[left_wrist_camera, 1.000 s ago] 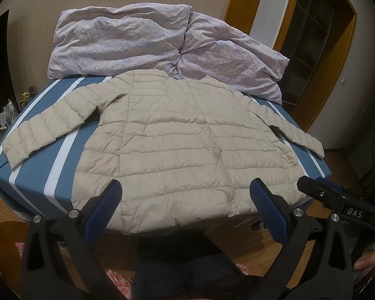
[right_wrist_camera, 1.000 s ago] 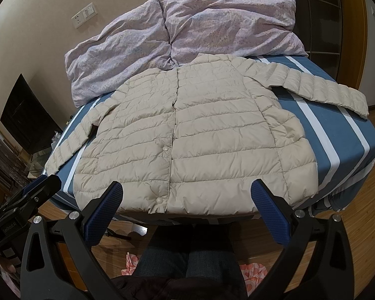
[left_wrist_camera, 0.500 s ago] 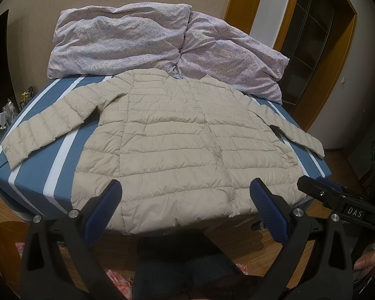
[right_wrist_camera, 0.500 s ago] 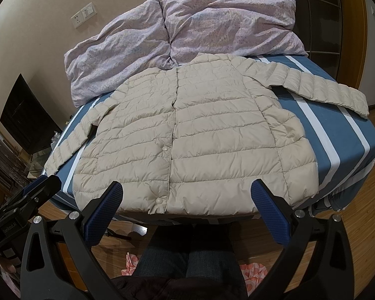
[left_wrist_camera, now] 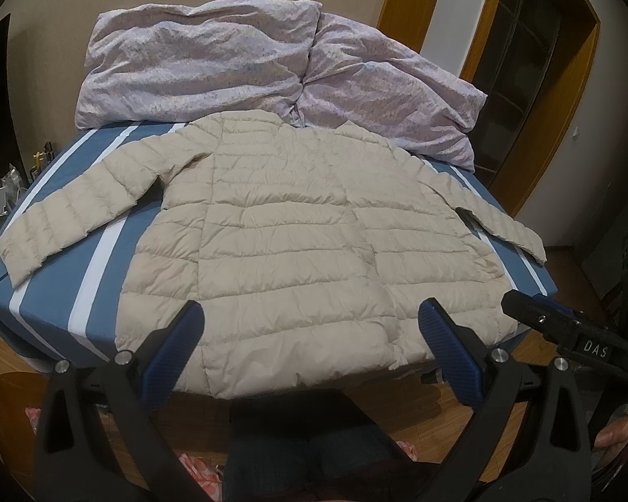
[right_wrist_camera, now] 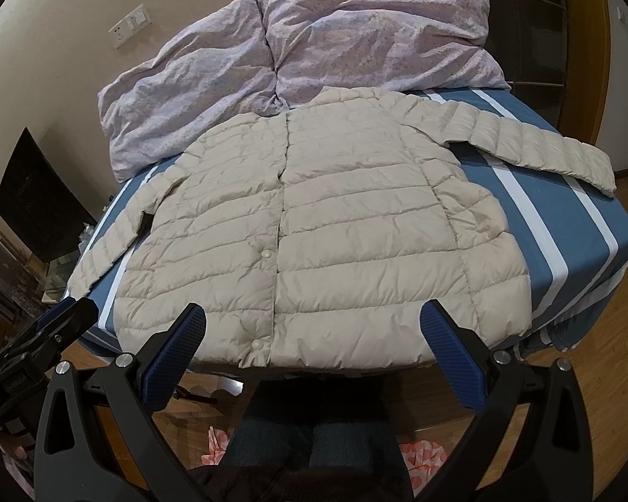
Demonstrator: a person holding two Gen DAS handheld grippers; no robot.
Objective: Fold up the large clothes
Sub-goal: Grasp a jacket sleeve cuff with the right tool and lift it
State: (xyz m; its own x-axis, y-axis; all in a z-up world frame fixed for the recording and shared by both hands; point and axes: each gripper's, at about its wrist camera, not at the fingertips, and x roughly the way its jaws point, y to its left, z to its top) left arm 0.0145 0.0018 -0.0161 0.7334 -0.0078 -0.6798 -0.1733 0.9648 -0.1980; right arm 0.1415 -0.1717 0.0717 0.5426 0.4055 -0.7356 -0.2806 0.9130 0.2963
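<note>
A beige quilted puffer jacket (left_wrist_camera: 297, 230) (right_wrist_camera: 314, 226) lies flat, front side up, on a bed with both sleeves spread outward. Its hem hangs at the near edge of the mattress. My left gripper (left_wrist_camera: 310, 334) is open, held in the air short of the hem, nothing between its blue pads. My right gripper (right_wrist_camera: 314, 334) is also open, hovering just before the hem near the lowest snap button (right_wrist_camera: 256, 344). The right gripper's body shows in the left wrist view at the right edge (left_wrist_camera: 565, 330); the left one appears at the left in the right wrist view (right_wrist_camera: 42, 334).
The bed has a blue sheet with white stripes (left_wrist_camera: 83, 276) (right_wrist_camera: 565, 226). A crumpled lilac duvet (left_wrist_camera: 238, 67) (right_wrist_camera: 335, 37) is heaped at the head end. A person's dark-trousered legs (right_wrist_camera: 314, 435) stand on the wooden floor below. A wooden door frame (left_wrist_camera: 544, 125) rises at the right.
</note>
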